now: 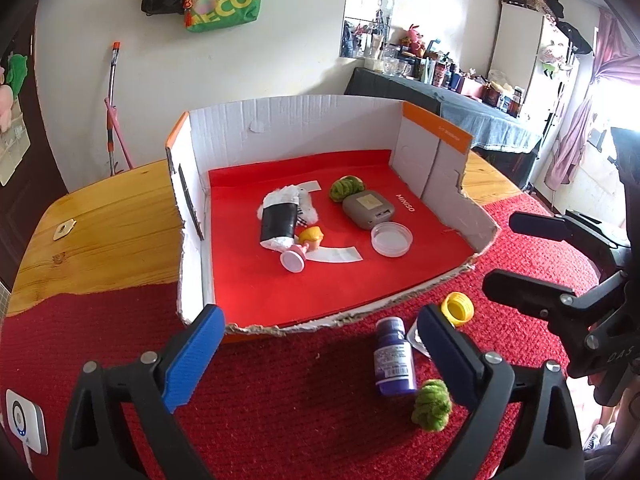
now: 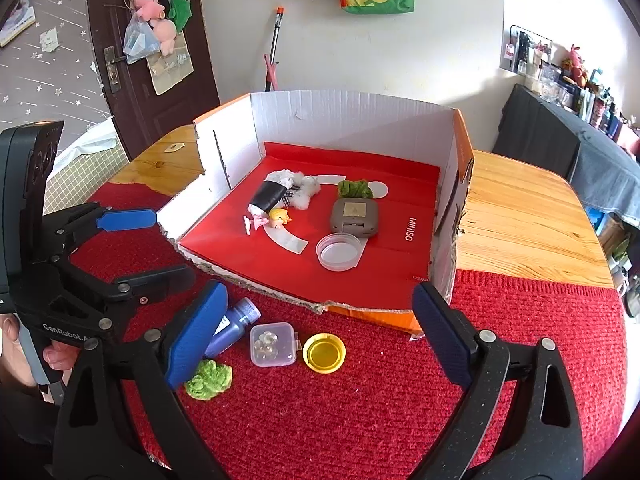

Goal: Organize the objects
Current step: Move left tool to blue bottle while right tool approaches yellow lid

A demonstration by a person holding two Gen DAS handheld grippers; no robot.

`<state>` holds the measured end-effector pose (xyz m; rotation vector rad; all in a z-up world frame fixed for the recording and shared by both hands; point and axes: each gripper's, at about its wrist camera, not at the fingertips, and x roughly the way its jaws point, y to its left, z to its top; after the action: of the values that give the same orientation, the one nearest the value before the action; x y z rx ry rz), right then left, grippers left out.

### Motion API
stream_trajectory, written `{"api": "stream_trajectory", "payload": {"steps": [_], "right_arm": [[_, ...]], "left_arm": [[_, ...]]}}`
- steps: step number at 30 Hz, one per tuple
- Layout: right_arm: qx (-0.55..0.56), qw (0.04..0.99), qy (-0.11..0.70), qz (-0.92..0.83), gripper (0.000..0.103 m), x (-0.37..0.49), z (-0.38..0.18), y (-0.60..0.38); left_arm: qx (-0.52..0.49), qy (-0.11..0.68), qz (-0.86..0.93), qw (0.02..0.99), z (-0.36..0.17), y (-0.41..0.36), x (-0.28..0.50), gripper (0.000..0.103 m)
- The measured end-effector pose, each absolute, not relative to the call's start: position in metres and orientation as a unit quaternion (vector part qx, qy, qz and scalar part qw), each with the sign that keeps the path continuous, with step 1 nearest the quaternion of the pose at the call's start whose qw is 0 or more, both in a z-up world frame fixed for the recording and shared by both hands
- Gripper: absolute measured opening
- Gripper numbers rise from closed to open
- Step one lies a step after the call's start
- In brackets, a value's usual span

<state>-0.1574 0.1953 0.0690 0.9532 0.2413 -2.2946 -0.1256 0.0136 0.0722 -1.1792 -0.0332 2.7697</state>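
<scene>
- While both tools hang over the red mat (image 2: 320, 420), the right gripper (image 2: 318, 340) has its jaws spread wide with nothing between them, and the left gripper (image 1: 320, 354) is spread just as wide and equally empty.
- Four loose things lie on the mat near the box's torn front edge: a purple bottle (image 1: 394, 356) on its side, a green yarn ball (image 2: 209, 380) just near of it, a small clear case (image 2: 273, 343), and a yellow cap (image 2: 324, 352) to the right of the case.
- By my judgement the bottle is light, stiff and smooth, so it may roll; taking it across the body looks safer than at the narrow neck.
- Soft yarn should squash and hold easily under the pads.
- Hard and slick, the case looks best pinched on its flat side walls; the beads inside could rattle loose if the lid pops.
- Being shallow, the yellow cap wants a grip across its rim.
- Beyond them the cardboard box (image 2: 352, 120) has a low ragged front lip and tall white walls left, far and right, so entry from the near side is easiest.
- Open red floor remains near the front, clear of the round lid (image 2: 338, 251) and grey case (image 2: 354, 216).
</scene>
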Motion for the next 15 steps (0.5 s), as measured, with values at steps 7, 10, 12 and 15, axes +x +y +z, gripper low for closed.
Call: {"api": "stream_trajectory", "payload": {"steps": [7, 10, 12, 15], "right_arm": [[0.362, 0.312, 0.096, -0.873, 0.095, -0.149, 0.067, 0.201], [0.363, 0.31, 0.097, -0.874, 0.095, -0.146, 0.065, 0.204], [0.364, 0.308, 0.098, -0.873, 0.095, -0.145, 0.063, 0.206], [0.368, 0.309, 0.1, -0.871, 0.095, -0.143, 0.058, 0.208]], "left_arm": [[-0.399, -0.014, 0.914, 0.071, 0.068, 0.019, -0.119, 0.101], [-0.403, -0.013, 0.912, 0.072, 0.065, 0.021, -0.118, 0.101], [-0.404, -0.011, 0.912, 0.072, 0.064, 0.023, -0.117, 0.101], [-0.404, -0.008, 0.912, 0.073, 0.062, 0.026, -0.115, 0.101]]}}
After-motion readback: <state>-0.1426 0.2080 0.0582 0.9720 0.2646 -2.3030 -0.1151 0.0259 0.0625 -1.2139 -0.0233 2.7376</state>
